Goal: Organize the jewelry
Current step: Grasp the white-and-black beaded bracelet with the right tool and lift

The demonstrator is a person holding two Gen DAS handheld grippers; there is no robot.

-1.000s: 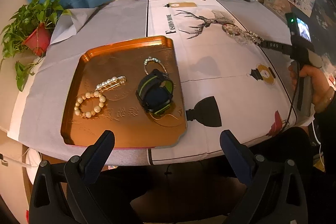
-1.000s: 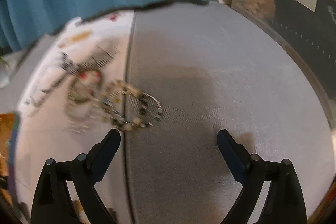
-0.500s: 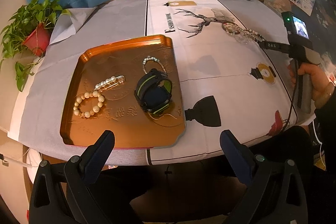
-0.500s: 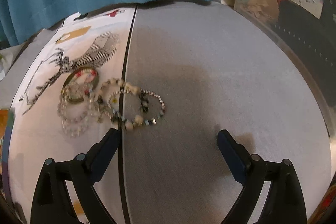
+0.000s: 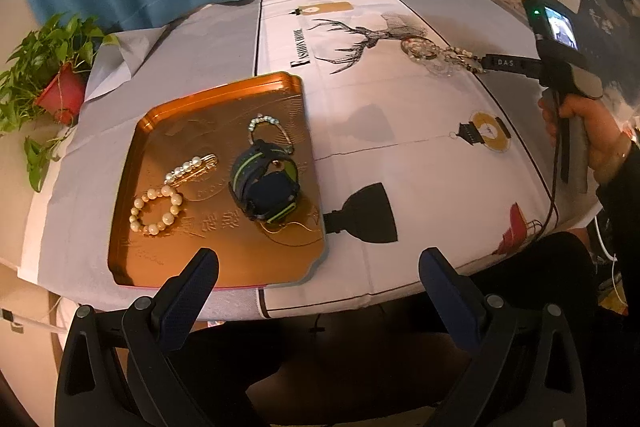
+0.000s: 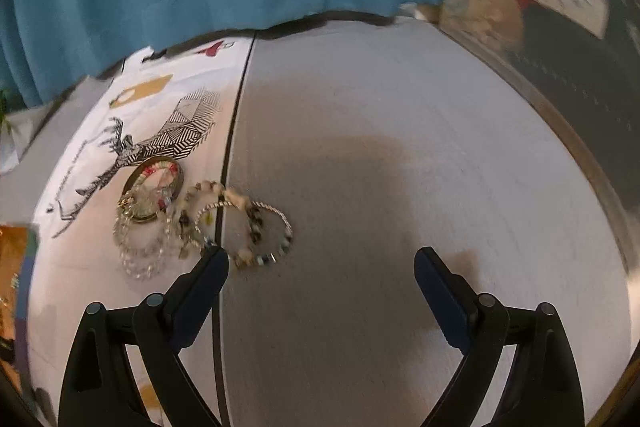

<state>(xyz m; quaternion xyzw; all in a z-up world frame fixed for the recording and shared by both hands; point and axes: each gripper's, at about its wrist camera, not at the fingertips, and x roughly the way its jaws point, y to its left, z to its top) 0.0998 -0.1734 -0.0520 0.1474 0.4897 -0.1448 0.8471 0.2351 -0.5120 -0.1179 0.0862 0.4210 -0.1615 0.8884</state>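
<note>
Clothed table (image 5: 420,155), orange tray (image 5: 132,187), bracelet heap (image 6: 200,223)

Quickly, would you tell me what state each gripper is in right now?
Left gripper: open, holding nothing, hovering at the near edge of the orange tray.
Right gripper: open, holding nothing, just short of the bracelet pile.

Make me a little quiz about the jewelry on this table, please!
1. True or false: the watch lies in the tray.
2. Which tool is nearer the bracelet pile? A) left tool B) right tool
3. Fill in: both tools are ____ and hold nothing.

Key: 1 true. 2 B. 3 open.
</note>
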